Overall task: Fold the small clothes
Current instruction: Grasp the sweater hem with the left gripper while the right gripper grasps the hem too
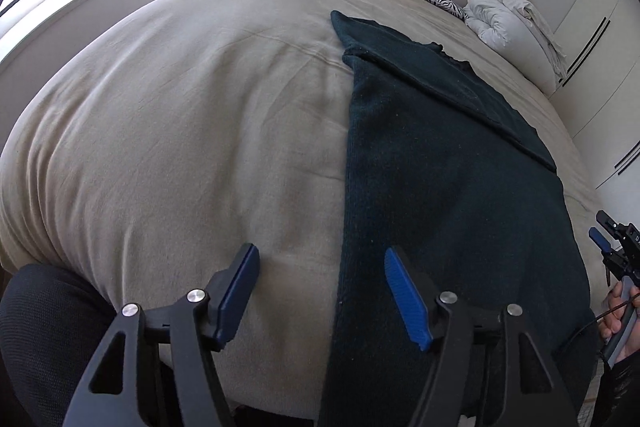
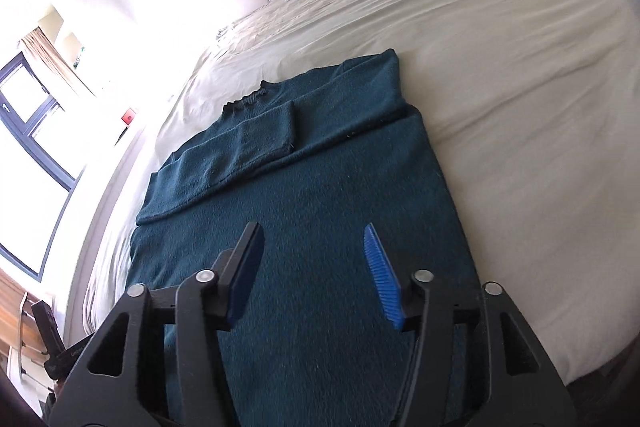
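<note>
Teal knit sweater (image 2: pixel 312 195) lies flat on the beige bedspread (image 1: pixel 180 115), both sleeves folded across its chest. I hold my left gripper (image 1: pixel 320 293) over its left edge and my right gripper (image 2: pixel 314 273) over its lower half, both parted and holding nothing

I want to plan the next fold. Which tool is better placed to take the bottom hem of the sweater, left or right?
Right, probably. The right tool is open directly over the sweater body. The left tool straddles its side edge, half over the bedcover.
</note>
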